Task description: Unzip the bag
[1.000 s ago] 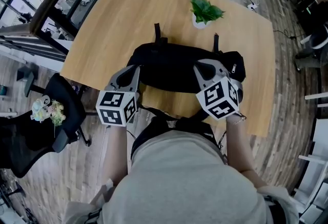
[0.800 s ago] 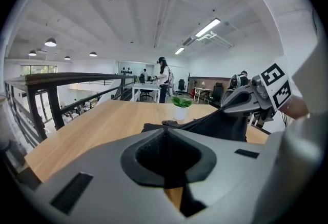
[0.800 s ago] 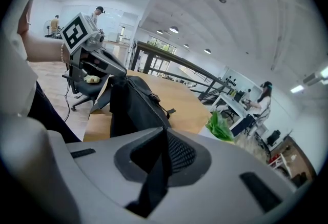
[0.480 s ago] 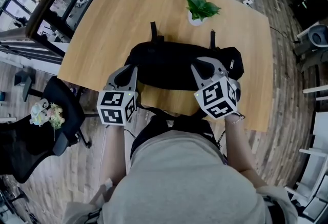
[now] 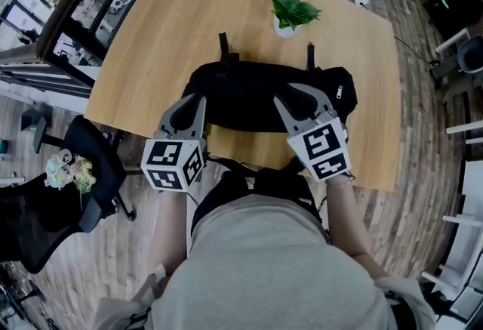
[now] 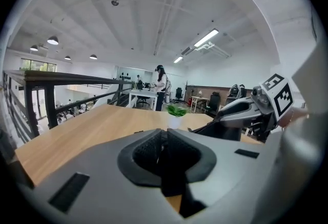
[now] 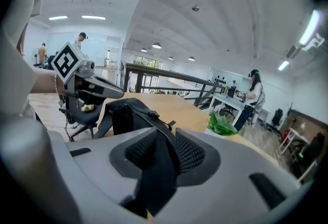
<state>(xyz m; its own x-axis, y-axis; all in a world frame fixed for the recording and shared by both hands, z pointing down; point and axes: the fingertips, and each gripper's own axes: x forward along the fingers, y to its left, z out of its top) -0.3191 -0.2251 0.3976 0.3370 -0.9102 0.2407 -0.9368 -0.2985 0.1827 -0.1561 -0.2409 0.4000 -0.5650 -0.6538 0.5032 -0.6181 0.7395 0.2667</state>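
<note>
Black bag lies across the near half of the pale wooden counter, a potted plant just beyond it. The left claw is pinched tight at the bag's left end. The right claw has just been opening, its pads apart with a black bag strap between them. The head view shows plank floor and an office chair. Only the two gripper views show ceiling lights and a person at a far desk.

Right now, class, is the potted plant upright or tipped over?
Upright: the potted plant stands on its base on the table, leaves spreading above.
</note>
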